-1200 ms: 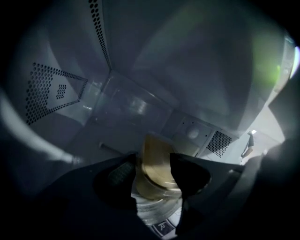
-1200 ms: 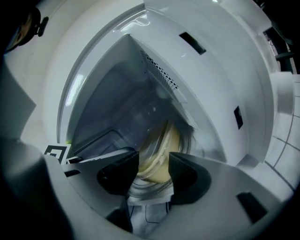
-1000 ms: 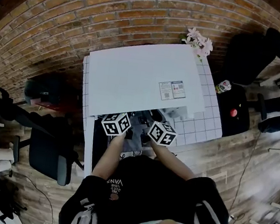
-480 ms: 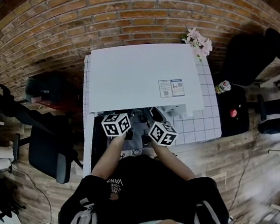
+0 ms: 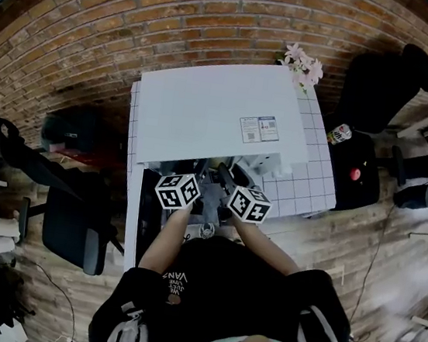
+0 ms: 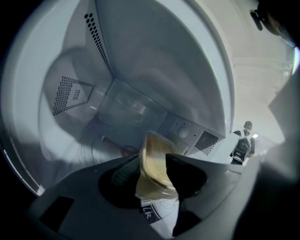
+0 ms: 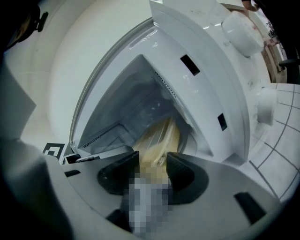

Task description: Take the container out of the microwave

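Note:
The container (image 6: 152, 159) is a clear lidded tub with pale yellow contents, tipped on edge at the mouth of the white microwave (image 5: 206, 110). My left gripper (image 6: 154, 171) has one end of it between its jaws, which are closing, and the pads touch it. My right gripper (image 7: 150, 168) is shut on the container (image 7: 159, 140) at the other end. Behind the tub lies the pale microwave cavity (image 6: 117, 93) with its perforated walls. In the head view the two marker cubes (image 5: 177, 190) sit side by side at the microwave's front.
The microwave's knobs (image 7: 239, 33) are on the panel right of the opening, and its open door (image 5: 148, 216) hangs at the left. The tiled table (image 5: 305, 190) carries flowers (image 5: 303, 61). A black chair (image 5: 74, 226) stands left; a brick wall is behind.
The container has come a little way out of the opening toward the person, and more of it shows between the two marker cubes. The left gripper has drawn back slightly with it.

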Demonstrator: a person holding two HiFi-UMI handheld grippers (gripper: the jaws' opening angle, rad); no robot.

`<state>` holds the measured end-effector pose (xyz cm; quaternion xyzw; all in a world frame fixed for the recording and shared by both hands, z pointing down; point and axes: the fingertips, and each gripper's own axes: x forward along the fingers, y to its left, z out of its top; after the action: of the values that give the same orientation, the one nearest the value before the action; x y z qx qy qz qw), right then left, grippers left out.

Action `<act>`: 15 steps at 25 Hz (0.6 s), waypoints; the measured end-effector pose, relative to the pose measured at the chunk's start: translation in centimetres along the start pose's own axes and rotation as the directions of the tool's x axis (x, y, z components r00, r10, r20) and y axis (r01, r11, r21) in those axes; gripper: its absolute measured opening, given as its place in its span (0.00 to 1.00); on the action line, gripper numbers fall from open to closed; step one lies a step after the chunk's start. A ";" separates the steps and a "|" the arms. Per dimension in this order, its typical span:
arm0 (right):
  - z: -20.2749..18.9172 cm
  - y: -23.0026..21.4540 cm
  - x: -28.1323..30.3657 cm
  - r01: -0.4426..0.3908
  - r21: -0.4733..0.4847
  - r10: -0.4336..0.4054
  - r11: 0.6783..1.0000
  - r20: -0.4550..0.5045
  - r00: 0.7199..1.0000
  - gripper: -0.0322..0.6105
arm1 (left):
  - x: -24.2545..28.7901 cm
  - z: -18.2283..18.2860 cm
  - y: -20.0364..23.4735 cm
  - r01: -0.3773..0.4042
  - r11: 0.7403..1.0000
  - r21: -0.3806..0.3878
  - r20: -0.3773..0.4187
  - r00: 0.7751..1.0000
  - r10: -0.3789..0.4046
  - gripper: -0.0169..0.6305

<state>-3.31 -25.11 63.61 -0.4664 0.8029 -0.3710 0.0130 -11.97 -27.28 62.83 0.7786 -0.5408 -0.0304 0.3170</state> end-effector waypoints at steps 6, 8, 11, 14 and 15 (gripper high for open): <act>-0.3 -0.1 -1.5 -0.016 -0.019 0.015 1.000 -0.018 1.000 0.32 | -1.1 -0.8 -1.0 -0.018 1.000 -0.018 0.014 1.000 0.018 0.30; -0.3 0.0 -2.0 -0.025 -0.024 0.025 0.999 -0.022 0.999 0.32 | -1.6 -1.0 -1.4 -0.021 1.000 -0.021 0.020 1.000 0.021 0.30; -0.2 0.2 -2.8 -0.039 -0.032 0.038 0.999 -0.028 0.999 0.32 | -2.2 -1.2 -2.0 -0.029 0.999 -0.026 0.033 0.999 0.030 0.29; -0.4 0.3 -3.5 -0.053 -0.040 0.052 0.998 -0.041 0.998 0.32 | -2.9 -1.4 -2.4 -0.040 0.999 -0.029 0.042 0.998 0.041 0.29; -0.5 0.3 -3.7 -0.058 -0.042 0.056 0.997 -0.044 0.997 0.32 | -3.2 -1.5 -2.6 -0.042 0.999 -0.030 0.044 0.998 0.043 0.29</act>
<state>-1.60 -21.91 62.59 -0.4353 0.8239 -0.3629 -0.0038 -10.56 -23.29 61.77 0.7612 -0.5637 -0.0487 0.3168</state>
